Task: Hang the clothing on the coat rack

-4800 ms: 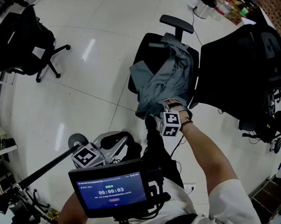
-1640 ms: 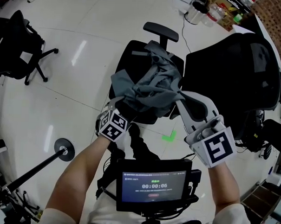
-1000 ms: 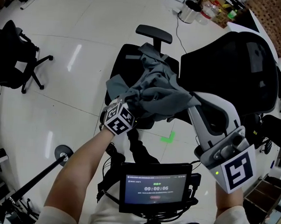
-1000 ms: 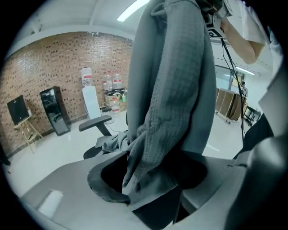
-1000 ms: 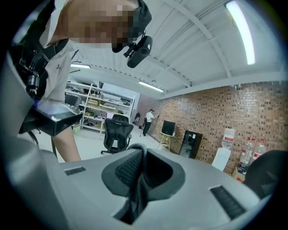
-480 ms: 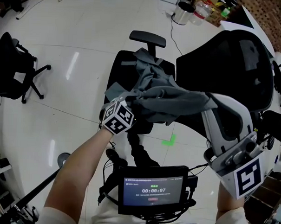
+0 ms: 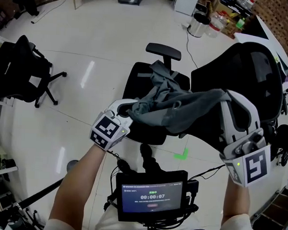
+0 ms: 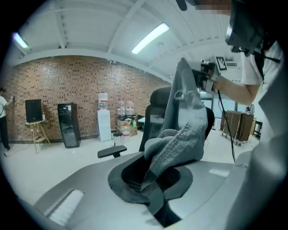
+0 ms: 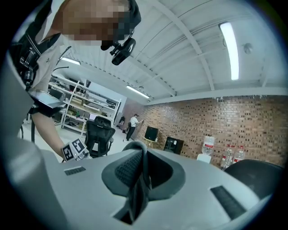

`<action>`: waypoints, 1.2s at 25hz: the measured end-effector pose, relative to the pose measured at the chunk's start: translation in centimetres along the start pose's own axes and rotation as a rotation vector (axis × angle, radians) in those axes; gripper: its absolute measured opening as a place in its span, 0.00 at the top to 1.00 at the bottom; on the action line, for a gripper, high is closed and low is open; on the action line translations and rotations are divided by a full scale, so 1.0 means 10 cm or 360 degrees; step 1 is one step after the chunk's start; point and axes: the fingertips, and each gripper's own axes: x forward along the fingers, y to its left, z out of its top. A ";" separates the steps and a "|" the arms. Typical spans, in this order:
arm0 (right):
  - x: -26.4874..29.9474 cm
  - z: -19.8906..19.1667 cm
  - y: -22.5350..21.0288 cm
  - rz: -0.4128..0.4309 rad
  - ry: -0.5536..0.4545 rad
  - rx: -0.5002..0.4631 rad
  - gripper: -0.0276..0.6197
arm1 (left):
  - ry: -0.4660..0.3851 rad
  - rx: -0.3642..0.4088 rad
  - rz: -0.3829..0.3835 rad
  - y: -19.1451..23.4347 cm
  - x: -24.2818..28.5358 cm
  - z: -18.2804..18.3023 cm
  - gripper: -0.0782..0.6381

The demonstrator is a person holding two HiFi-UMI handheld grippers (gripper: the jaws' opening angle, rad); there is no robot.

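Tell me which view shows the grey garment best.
Head view: the whole garment shows, stretched out. Left gripper view shows one bunched fold between its closing jaws; right gripper view only a thin pinched edge.

Reaching forward with both bare arms, left arm (image 7: 79, 181) and right arm (image 7: 235, 202). Closing the jaws of the left gripper (image 7: 131, 107) on grey cloth (image 7: 182, 109), already pinched between them. Pinching the same cloth tight in the right gripper (image 7: 228, 95), off to the right.
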 end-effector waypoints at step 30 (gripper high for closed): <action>0.72 0.79 0.02 0.0174 -0.0368 0.0075 0.91 | -0.0861 -0.0198 0.0504 0.53 -1.89 2.12 0.86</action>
